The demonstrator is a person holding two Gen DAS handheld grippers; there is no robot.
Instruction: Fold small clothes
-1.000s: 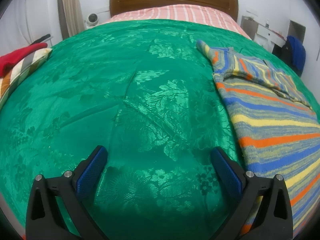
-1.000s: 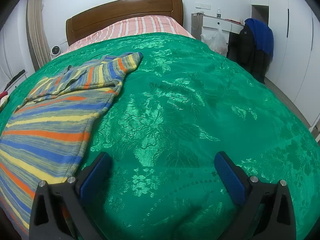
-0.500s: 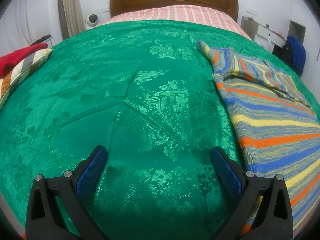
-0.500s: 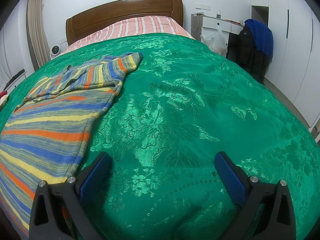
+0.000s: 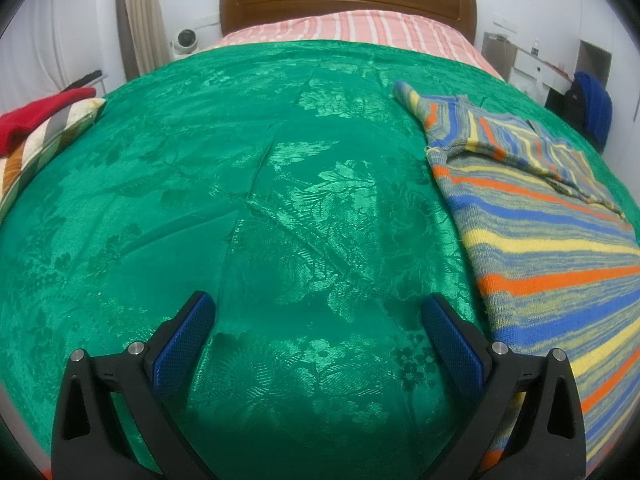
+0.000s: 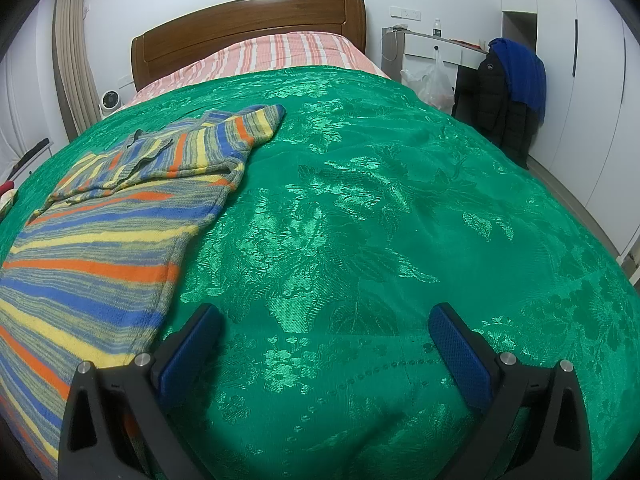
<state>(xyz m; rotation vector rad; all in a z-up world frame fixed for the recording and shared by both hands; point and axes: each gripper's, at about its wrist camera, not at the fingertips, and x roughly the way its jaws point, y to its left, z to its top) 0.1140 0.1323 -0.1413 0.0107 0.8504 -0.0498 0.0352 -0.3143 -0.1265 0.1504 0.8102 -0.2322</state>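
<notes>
One striped knitted sweater (image 5: pixel 536 248) lies flat on the green floral bedspread (image 5: pixel 280 200); left gripper (image 5: pixel 316 316) and right gripper (image 6: pixel 326 328) jaws gape wide, empty.

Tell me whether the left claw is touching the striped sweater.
Cannot tell. In the left wrist view the open left claw frames only green bedspread, but its right finger overlaps the striped sweater edge, so neither contact nor a gap shows plainly.

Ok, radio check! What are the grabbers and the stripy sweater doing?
Left gripper open, empty. Right gripper open, empty. Striped sweater flat on green bedspread, sleeve folded across. Nothing in the way.
</notes>
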